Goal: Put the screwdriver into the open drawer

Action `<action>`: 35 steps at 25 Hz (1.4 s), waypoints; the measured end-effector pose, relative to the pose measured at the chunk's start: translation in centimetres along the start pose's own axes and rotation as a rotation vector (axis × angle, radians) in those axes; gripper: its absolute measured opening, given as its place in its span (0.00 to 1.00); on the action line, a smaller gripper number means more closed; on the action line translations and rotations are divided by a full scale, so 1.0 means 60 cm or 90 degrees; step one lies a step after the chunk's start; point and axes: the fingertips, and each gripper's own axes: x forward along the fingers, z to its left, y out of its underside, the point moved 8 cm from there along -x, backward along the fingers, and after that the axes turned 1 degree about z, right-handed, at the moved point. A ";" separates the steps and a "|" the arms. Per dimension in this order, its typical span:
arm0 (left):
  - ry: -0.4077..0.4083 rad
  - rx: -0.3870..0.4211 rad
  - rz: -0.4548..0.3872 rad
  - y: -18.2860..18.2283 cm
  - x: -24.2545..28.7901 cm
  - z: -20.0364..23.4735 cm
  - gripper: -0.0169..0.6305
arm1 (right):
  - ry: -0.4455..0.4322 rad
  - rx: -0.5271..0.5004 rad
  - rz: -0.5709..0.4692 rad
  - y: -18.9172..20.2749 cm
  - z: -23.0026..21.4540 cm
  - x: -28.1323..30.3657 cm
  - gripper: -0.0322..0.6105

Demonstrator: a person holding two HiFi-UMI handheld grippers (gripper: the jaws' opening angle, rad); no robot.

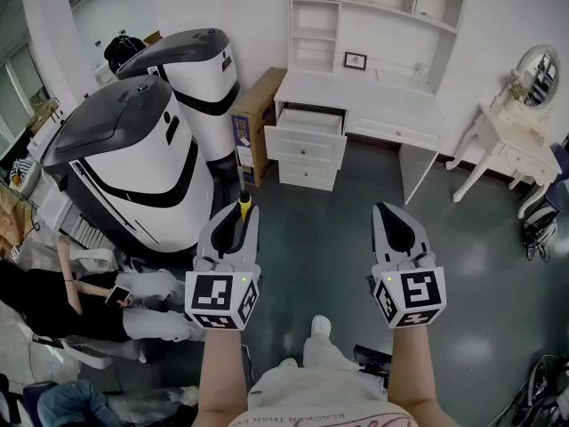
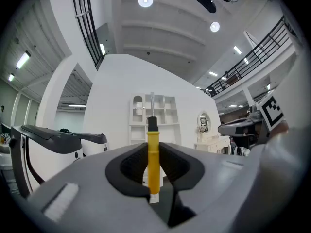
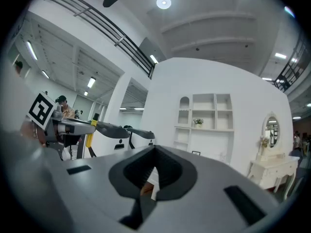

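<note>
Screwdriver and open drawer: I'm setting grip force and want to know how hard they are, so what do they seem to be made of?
Screwdriver: the handle looks like smooth yellow plastic, evenly coloured, with a black collar; the thin pale shaft is probably metal. Open drawer: probably white-painted wood or board, with no grain showing; which of the two cannot be told.

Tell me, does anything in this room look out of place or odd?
Little stands out. The top drawer of the white desk is pulled out, and a cardboard box stands right against the desk's side. Nothing looks spilled or broken.
</note>
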 end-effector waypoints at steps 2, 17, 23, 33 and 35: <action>-0.011 -0.003 0.001 0.003 0.004 0.013 0.14 | 0.006 0.009 -0.001 0.004 -0.013 0.004 0.06; -0.047 0.009 -0.004 0.005 0.191 0.018 0.14 | -0.037 0.026 -0.023 0.019 -0.149 0.162 0.06; -0.064 0.018 -0.020 -0.009 0.255 0.008 0.14 | -0.054 -0.009 -0.042 0.000 -0.197 0.224 0.06; -0.067 0.017 -0.014 0.000 0.326 0.002 0.14 | -0.058 -0.010 -0.049 0.022 -0.246 0.269 0.06; -0.065 0.016 -0.013 0.003 0.342 0.004 0.14 | -0.057 -0.009 -0.046 0.027 -0.254 0.281 0.06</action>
